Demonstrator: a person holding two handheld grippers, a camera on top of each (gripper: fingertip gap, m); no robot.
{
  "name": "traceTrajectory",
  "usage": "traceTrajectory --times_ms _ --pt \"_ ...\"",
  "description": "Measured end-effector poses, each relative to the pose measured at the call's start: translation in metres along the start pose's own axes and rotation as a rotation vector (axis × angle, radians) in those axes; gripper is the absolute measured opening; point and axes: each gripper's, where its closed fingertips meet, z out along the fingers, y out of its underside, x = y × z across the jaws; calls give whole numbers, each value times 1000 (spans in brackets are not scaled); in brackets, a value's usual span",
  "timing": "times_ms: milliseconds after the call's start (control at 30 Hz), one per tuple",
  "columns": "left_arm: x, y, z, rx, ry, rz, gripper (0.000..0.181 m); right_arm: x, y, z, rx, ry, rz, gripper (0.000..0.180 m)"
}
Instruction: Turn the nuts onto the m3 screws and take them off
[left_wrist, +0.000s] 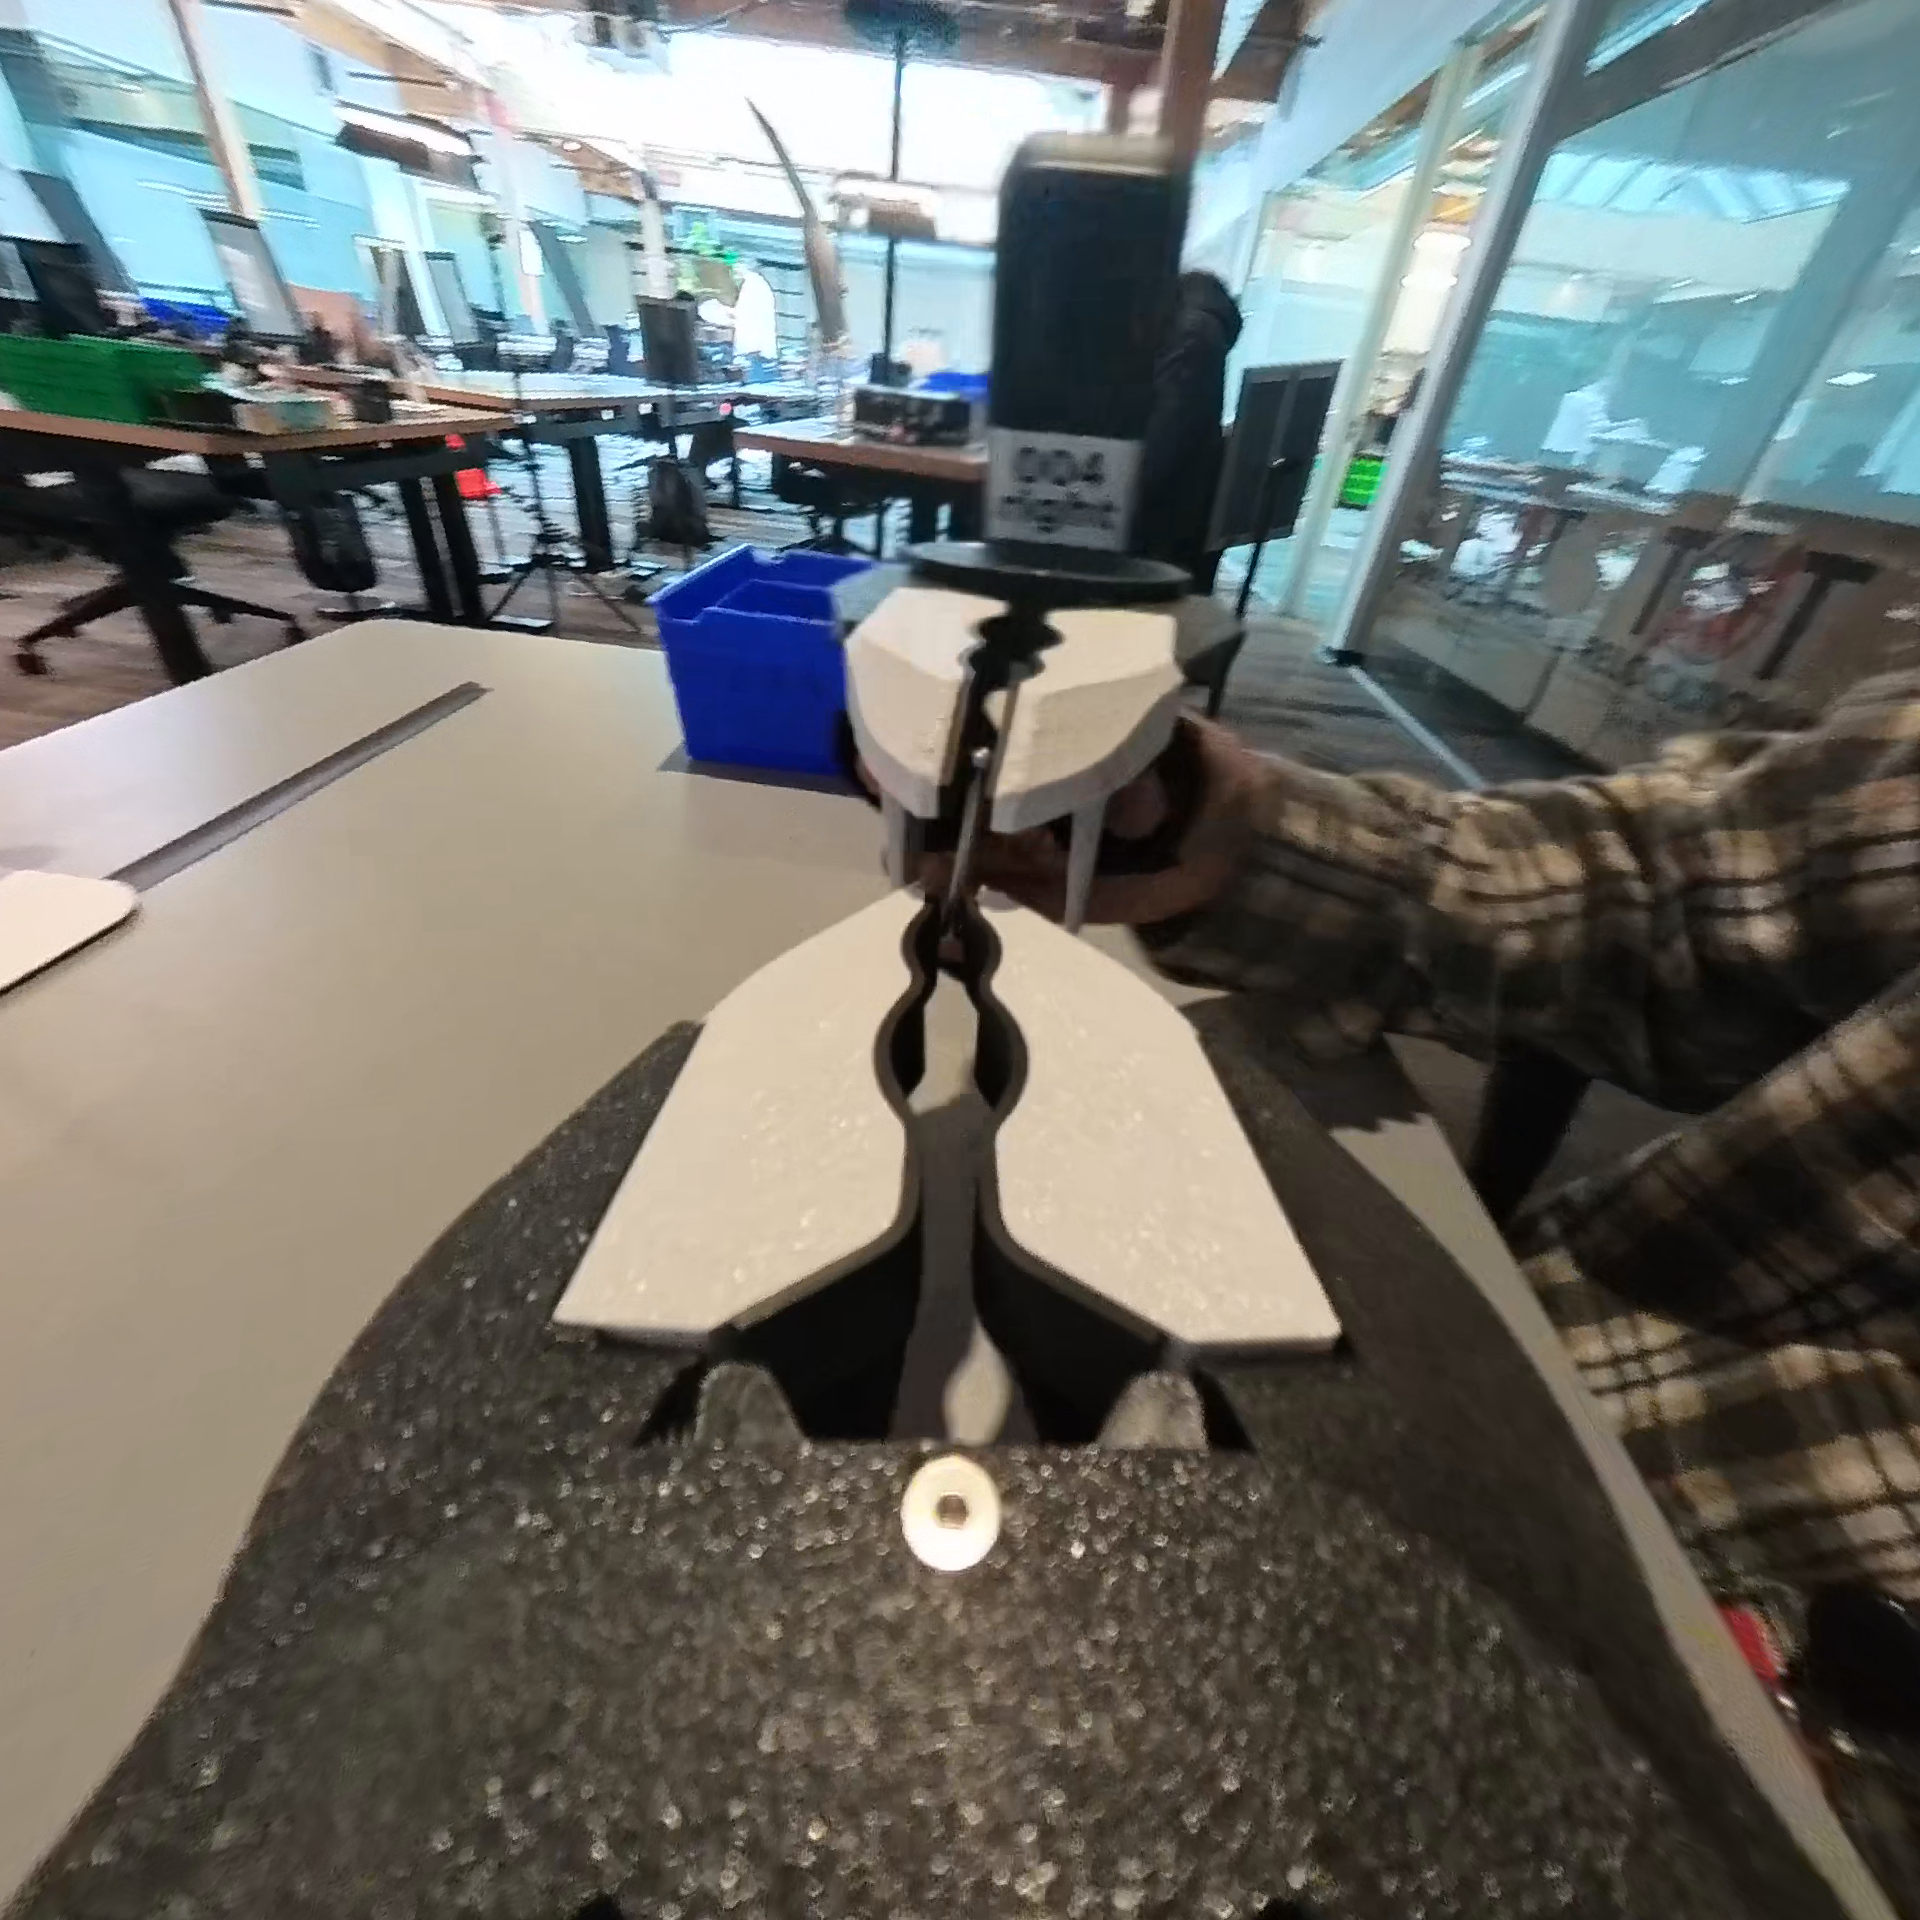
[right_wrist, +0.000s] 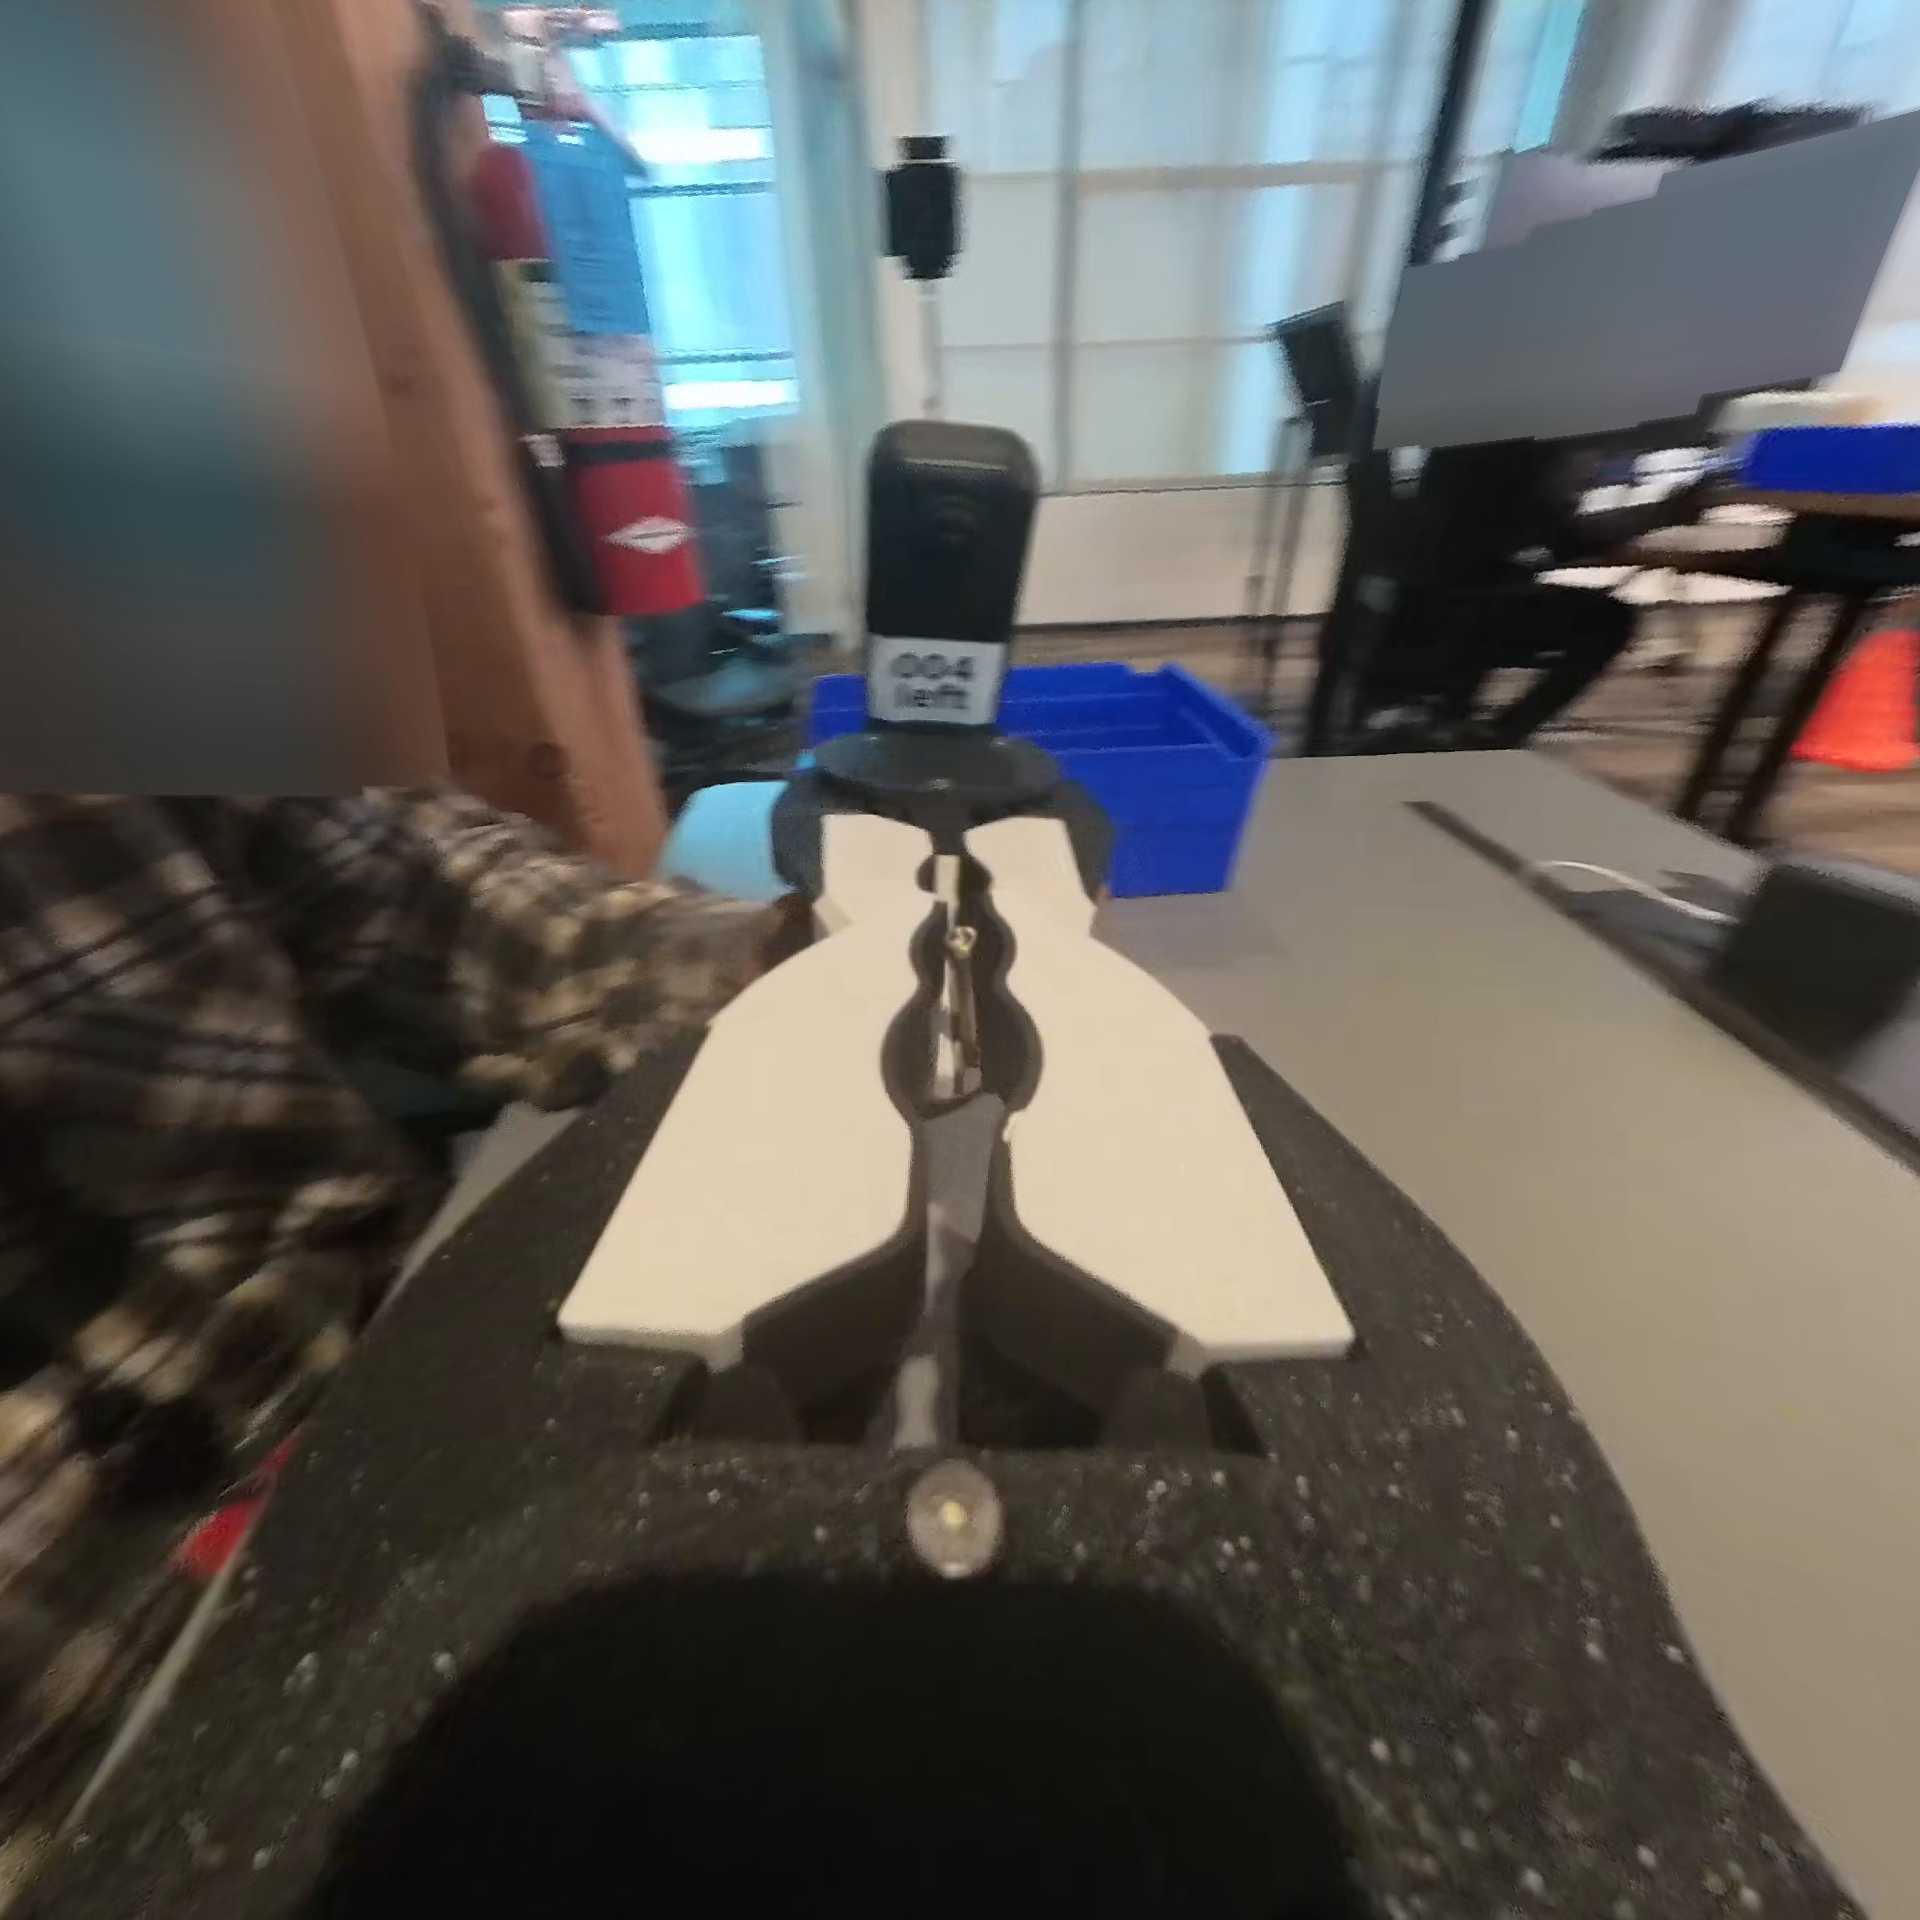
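Observation:
A long thin m3 screw (left_wrist: 966, 842) spans the gap between my two grippers, which face each other tip to tip above the grey table (left_wrist: 416, 935). My left gripper (left_wrist: 945, 916) is shut on the near end of the screw, where a small shiny nut (right_wrist: 961, 940) shows in the right wrist view. My right gripper (right_wrist: 951, 925) is shut on the screw (right_wrist: 971, 1023), whose shaft runs back between its fingers. The right gripper (left_wrist: 971, 821) shows opposite in the left wrist view, and the left gripper (right_wrist: 948, 883) shows opposite in the right wrist view.
A blue bin (left_wrist: 748, 675) stands on the table behind the grippers; it also shows in the right wrist view (right_wrist: 1164, 769). Plaid sleeves (left_wrist: 1507, 883) reach in from the side. A white flat object (left_wrist: 52, 914) lies at the left edge. A black box (right_wrist: 1808, 966) sits at the right. Less than 4 cm separates the two grippers' tips.

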Motion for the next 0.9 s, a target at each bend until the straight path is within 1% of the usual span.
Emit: traceTrajectory --times_ms 100,167,200,233,267,367,433,500,567,633,733,833,900 --pt "-8 6 1 -40 -84 38 4 14 5 0 26 273 -22 4" --pt "-8 6 3 -32 -72 8 3 15 5 2 56 360 -27 5" --pt "-8 6 2 -22 -62 -10 3 16 6 2 50 385 -34 16" --pt "-8 5 2 -11 -53 -22 4 16 7 2 41 394 -38 34" --pt "-8 3 0 2 -43 -32 4 15 6 2 46 382 -34 46" --pt "-6 -4 -4 42 -7 -63 3 7 -2 -1 86 312 2 64" --pt "-5 -5 -4 47 9 -73 4 1 -5 0 89 276 -18 69" --pt "-3 -4 -4 43 23 -75 4 -4 -4 5 65 255 -43 78" --pt "-2 -4 -3 42 31 -79 4 -10 -4 11 49 216 -62 79" --pt "-3 -4 -3 44 32 -83 4 -18 -3 17 36 175 -77 74" --pt "-4 -4 -4 44 29 -99 4 -19 0 16 14 196 -110 77" --pt "-7 -4 -6 45 23 -118 4 -18 2 10 -12 230 -134 75" --pt "-6 -5 -6 45 24 -111 4 -15 1 5 -17 259 -147 70"
